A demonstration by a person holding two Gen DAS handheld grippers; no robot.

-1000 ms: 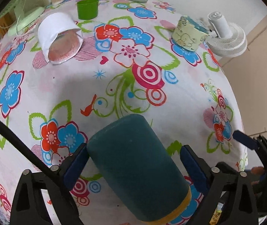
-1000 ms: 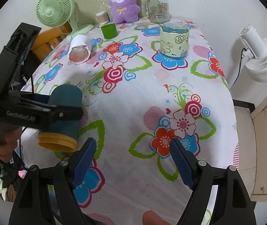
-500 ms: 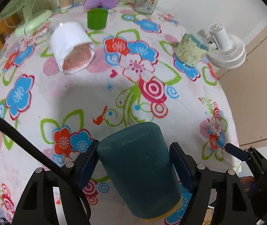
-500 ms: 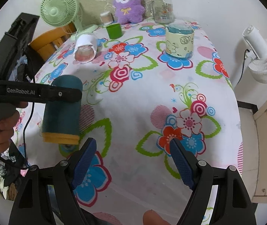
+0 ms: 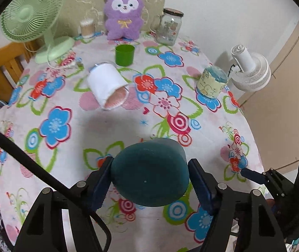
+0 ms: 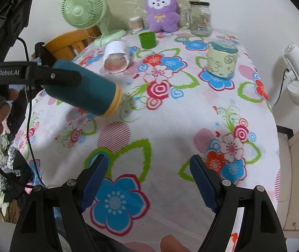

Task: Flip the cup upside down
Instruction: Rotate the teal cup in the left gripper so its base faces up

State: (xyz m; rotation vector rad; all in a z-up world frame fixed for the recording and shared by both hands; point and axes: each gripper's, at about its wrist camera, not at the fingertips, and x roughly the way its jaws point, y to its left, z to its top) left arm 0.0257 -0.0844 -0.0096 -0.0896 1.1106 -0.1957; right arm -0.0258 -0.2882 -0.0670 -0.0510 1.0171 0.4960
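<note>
Gripping the teal cup (image 6: 82, 88) in the left gripper (image 5: 149, 180), fingers clamped on its sides, lifted above the tablecloth (image 6: 170, 126), yellow rim tilted down, likely mid-flip | right gripper (image 6: 149, 180) waiting alongside, fingers spread, grasping nothing.

Purple plush toy (image 5: 123, 13), glass jar (image 5: 169, 27), green fan (image 5: 31, 12), small green cup (image 5: 125, 55) on floral tablecloth (image 5: 107, 126).
</note>
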